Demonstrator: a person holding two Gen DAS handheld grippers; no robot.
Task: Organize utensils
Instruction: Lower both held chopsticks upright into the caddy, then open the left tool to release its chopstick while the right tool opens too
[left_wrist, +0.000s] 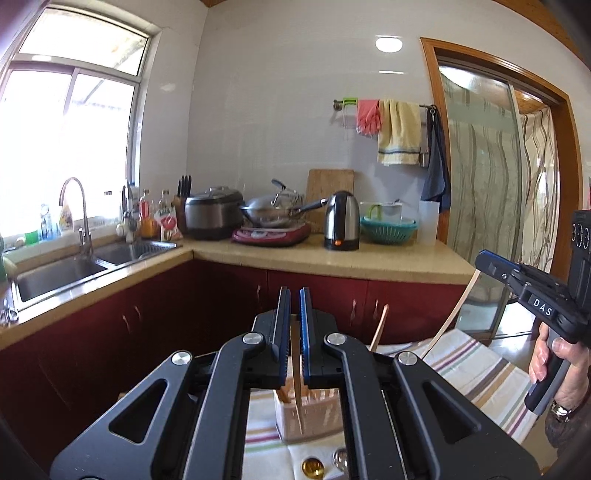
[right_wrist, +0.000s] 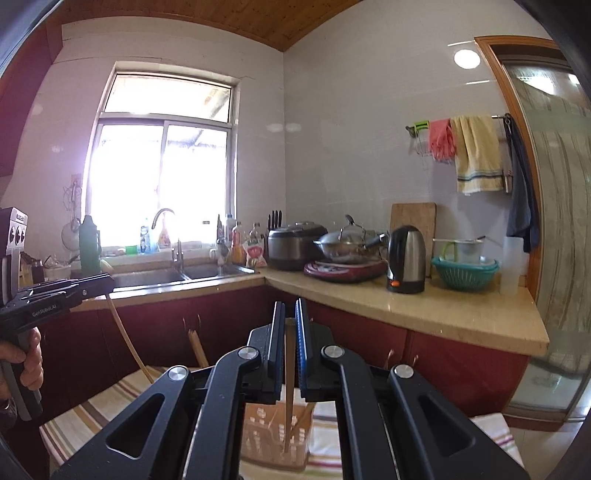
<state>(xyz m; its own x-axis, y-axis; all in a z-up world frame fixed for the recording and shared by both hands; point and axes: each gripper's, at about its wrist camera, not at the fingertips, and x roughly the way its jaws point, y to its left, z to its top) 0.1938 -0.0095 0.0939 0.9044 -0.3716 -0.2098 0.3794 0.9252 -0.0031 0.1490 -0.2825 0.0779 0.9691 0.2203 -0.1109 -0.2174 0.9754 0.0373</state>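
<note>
Both wrist views toward shared kitchen counter (left_wrist: 332, 258).
</note>
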